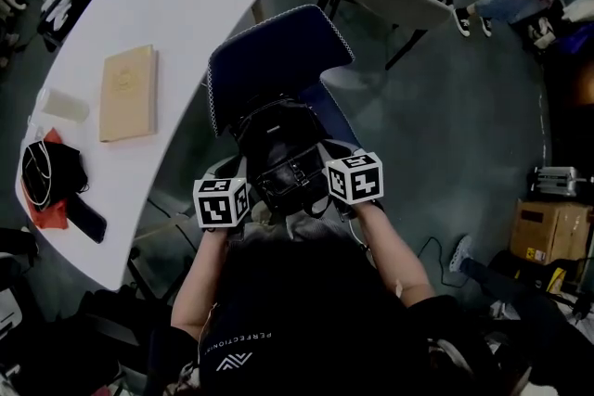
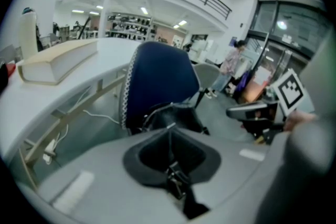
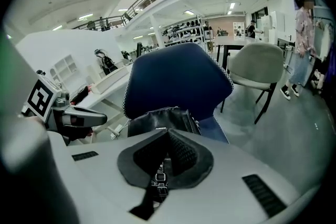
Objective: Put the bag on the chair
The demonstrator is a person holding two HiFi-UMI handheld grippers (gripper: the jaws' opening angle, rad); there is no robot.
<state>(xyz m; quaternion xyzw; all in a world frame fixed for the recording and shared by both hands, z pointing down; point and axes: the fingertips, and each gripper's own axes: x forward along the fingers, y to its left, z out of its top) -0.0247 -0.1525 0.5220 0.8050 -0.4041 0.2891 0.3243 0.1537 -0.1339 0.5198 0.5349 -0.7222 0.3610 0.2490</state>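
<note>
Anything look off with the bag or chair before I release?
Nothing stands out. The black bag sits on the blue chair seat, against the backrest. The left gripper and right gripper each have their jaws shut on a bag strap.

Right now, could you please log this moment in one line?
black bag: on blue chair | left tool: shut on strap | right tool: shut on strap
</note>
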